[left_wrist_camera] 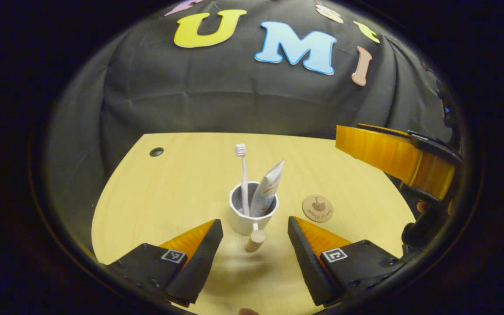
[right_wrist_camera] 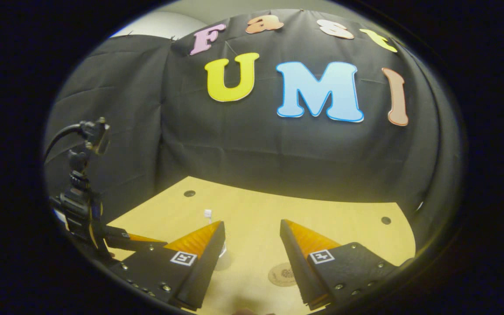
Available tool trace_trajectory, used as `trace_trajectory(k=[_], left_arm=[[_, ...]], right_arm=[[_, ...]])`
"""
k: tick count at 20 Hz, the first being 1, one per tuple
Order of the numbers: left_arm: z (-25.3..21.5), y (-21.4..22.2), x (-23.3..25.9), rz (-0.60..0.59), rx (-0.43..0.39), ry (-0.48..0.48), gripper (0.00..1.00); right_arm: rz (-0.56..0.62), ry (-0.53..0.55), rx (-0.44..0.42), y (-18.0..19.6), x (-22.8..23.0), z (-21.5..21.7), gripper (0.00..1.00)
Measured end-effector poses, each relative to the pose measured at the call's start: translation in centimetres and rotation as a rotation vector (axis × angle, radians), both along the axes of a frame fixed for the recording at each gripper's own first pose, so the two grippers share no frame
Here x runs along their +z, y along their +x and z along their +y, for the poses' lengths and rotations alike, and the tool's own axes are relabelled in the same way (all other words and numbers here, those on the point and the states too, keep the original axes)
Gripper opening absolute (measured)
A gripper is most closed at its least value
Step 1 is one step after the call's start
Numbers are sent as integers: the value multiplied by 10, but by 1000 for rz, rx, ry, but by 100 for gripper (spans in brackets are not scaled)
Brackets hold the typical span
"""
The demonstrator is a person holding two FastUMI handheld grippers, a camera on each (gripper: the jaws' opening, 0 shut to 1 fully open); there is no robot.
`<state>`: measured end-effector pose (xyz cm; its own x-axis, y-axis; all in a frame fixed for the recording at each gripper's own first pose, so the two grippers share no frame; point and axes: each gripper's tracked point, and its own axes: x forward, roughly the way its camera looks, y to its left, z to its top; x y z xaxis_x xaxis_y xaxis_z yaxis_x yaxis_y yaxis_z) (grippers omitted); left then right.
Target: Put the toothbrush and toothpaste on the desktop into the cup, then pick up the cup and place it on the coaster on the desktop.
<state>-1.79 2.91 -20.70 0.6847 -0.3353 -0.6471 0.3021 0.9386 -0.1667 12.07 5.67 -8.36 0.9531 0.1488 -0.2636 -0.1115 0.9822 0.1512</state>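
Observation:
In the left gripper view a white cup (left_wrist_camera: 247, 221) with a wooden handle (left_wrist_camera: 256, 240) stands upright on the wooden desktop. A pink toothbrush (left_wrist_camera: 243, 175) and a white toothpaste tube (left_wrist_camera: 269, 188) stand inside it. The round brown coaster (left_wrist_camera: 317, 208) lies just right of the cup. My left gripper (left_wrist_camera: 255, 227) is open, its fingers on either side of the cup's near side, not touching. My right gripper (right_wrist_camera: 252, 227) is open above the desk with nothing between its fingers; the coaster (right_wrist_camera: 281, 274) lies below, and the toothbrush head (right_wrist_camera: 208, 214) peeks over its left finger.
The wooden desktop (left_wrist_camera: 182, 192) has a small dark hole (left_wrist_camera: 156, 152) at its far left. In the left gripper view the other gripper (left_wrist_camera: 392, 157) hangs at the right, above the desk. In the right gripper view the other gripper and its cable (right_wrist_camera: 81, 192) are at the left edge.

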Motion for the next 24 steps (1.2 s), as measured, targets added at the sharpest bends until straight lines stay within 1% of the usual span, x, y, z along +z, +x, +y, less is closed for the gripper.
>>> trace_trajectory(k=[2, 3, 4, 11, 12, 13, 16, 17, 20, 23, 24], left_arm=[[-5, 2, -10, 41, -15, 22, 97], [-7, 2, -16, 64, -23, 32, 94], [-9, 2, -22, 87, -28, 42, 98], [-11, 8, -60, 228, -47, 101, 97], [-11, 9, -64, 242, -50, 113, 94], [-11, 11, -68, 256, -52, 120, 98], [-13, 17, -79, 295, -49, 129, 98], [-11, 17, -82, 305, -48, 132, 100], [-7, 19, -90, 337, -39, 153, 89], [-4, 23, -101, 359, -21, 166, 76], [-2, 23, -103, 367, -15, 166, 73]], right_arm=[[15, 6, -20, -6, -6, -9, 78], [23, 7, -31, -9, -10, -15, 78], [33, 8, -42, -11, -13, -20, 78], [112, 40, -110, -23, -44, -52, 78], [124, 43, -121, -24, -49, -56, 77], [137, 49, -128, -25, -53, -60, 77], [165, 58, -149, -28, -64, -71, 78], [173, 58, -155, -28, -67, -74, 78], [195, 72, -169, -29, -74, -81, 78], [215, 84, -173, -29, -81, -84, 78], [221, 84, -173, -30, -82, -84, 78]])
